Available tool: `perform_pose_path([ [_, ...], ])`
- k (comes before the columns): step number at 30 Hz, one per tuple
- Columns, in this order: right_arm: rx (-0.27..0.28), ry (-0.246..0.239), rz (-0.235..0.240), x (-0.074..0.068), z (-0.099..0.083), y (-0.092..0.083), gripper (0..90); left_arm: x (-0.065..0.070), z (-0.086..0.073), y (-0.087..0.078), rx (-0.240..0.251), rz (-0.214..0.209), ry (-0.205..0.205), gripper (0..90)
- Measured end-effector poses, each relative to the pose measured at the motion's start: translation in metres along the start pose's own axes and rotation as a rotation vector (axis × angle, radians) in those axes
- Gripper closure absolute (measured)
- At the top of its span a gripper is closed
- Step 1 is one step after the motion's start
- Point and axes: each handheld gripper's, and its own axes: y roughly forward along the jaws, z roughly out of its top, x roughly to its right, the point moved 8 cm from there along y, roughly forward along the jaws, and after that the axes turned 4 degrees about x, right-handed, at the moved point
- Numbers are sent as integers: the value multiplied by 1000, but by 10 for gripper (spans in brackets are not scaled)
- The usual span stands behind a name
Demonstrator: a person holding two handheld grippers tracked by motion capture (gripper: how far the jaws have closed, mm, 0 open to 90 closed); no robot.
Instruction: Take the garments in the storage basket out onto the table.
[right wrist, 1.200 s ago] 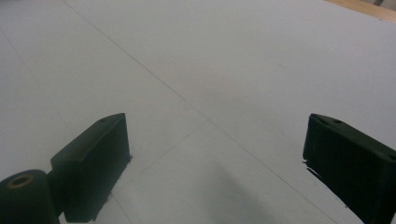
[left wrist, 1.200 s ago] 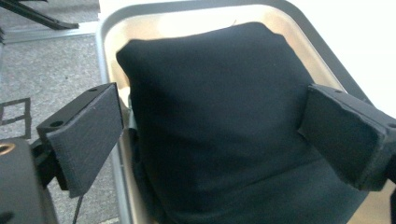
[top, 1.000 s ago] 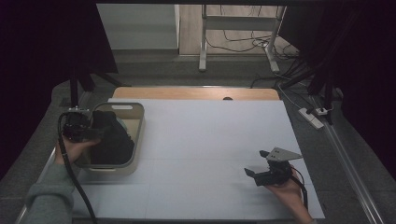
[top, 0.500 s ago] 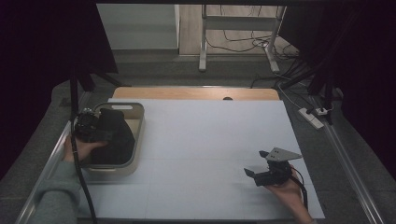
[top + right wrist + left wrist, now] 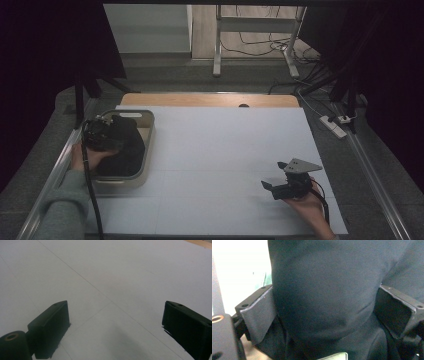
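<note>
My left gripper is over the beige tub at the table's left edge, w/ my left hand behind it and its cable running back along my sleeve. In the left gripper view the jaws stand on either side of a bulge of dark navy cloth; both jaw faces touch the fabric, so it's pinching a fold of that cloth. From the high view the cloth is a dark heap lying inside the tub, covering most of its floor; the tub's pale far wall shows beyond it. A small pale tag shows at the bottom edge of the left gripper view, under the fold; can't read it.

My right gripper is at the near right of the white table, well apart from the tub, held in my right hand, grey 3-cornered plate on top. It points left across the table. In the right gripper view the jaws are spread wide, w/ bare white tabletop between them, crossed by thin seam lines. Jaw tips look to be at or just above the surface; can't tell if they touch.

A strip of wood table edge shows at the far side. Beyond it: grey floor, cables, a power strip at right.
</note>
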Motion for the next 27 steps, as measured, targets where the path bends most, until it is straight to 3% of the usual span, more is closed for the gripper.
perform_pose_path([
  [4, -8, 2, -4, 0, -1, 1, 69, 0, 0, 1, -17, 16, 5, 114],
  [6, -22, -26, -16, -1, -2, 1, 72, -2, 0, 2, -20, 21, -1, 153],
  [13, -4, -32, -25, -1, 0, 0, 108, -2, 0, 3, -21, 7, -3, 265],
  [18, -14, -33, -27, -1, -1, 0, 109, -2, 2, 2, 2, -1, 1, 370],
  [21, -23, -35, -22, -1, -2, 1, 109, -2, 3, 2, 9, 0, 3, 394],
  [27, -21, -36, -31, -1, -2, 1, 110, -3, 4, 0, 30, -35, 11, 435],
])
